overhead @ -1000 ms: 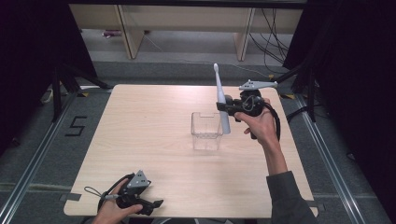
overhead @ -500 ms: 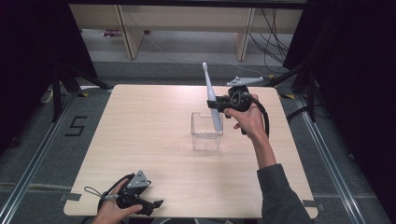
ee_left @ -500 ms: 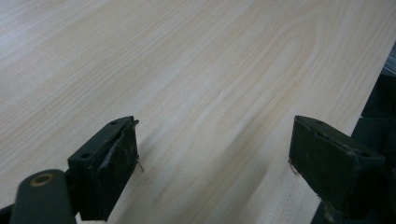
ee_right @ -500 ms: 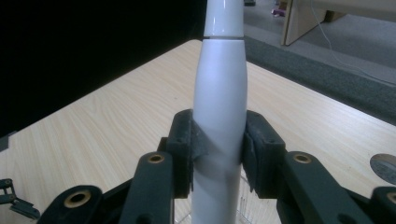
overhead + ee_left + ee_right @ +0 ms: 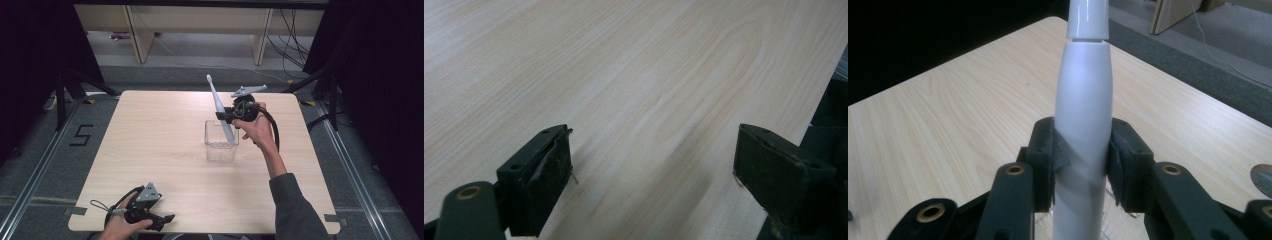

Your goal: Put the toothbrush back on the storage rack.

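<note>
A white electric toothbrush stands tilted, brush head up and to the left, with its lower end inside a clear plastic box in the middle of the table. My right gripper is shut on its handle just above the box; in the right gripper view the white handle is pinched between both black pads. At the table's front left edge my left gripper rests low, open, with bare wood between its fingers.
The light wooden table has free surface all around the box. Its front edge runs just beside the left gripper. Shelving legs and cables stand on the floor beyond the far edge.
The right gripper has carried the toothbrush left and down, so its lower end now sits in the clear box and it leans further left. The left gripper has stayed put.
</note>
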